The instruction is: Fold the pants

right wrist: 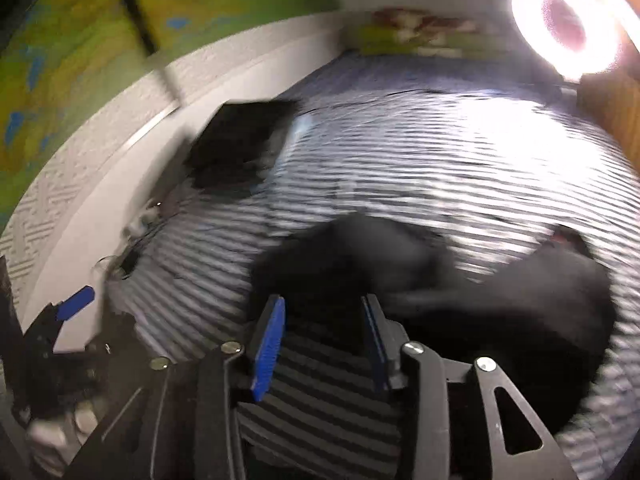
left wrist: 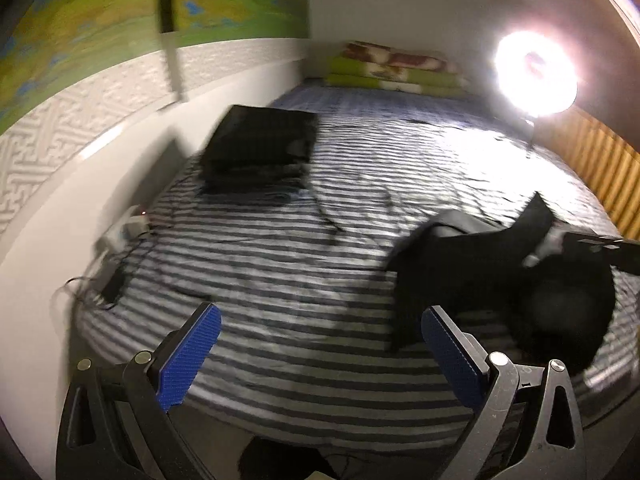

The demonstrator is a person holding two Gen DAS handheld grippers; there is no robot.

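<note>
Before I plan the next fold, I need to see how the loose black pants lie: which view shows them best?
The left wrist view: the black pants lie crumpled on the striped bed cover, with edges readable despite some blur. In the right wrist view the pants are a smeared dark mass just beyond the right gripper, their outline lost to blur.

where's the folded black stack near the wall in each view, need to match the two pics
Left wrist view: the folded black stack lies upper left of centre on the striped bed cover, close to the white wall.
Right wrist view: the same stack sits upper left, blurred, again beside the wall.
Shared landmark: the ring light, upper right in both views.
</note>
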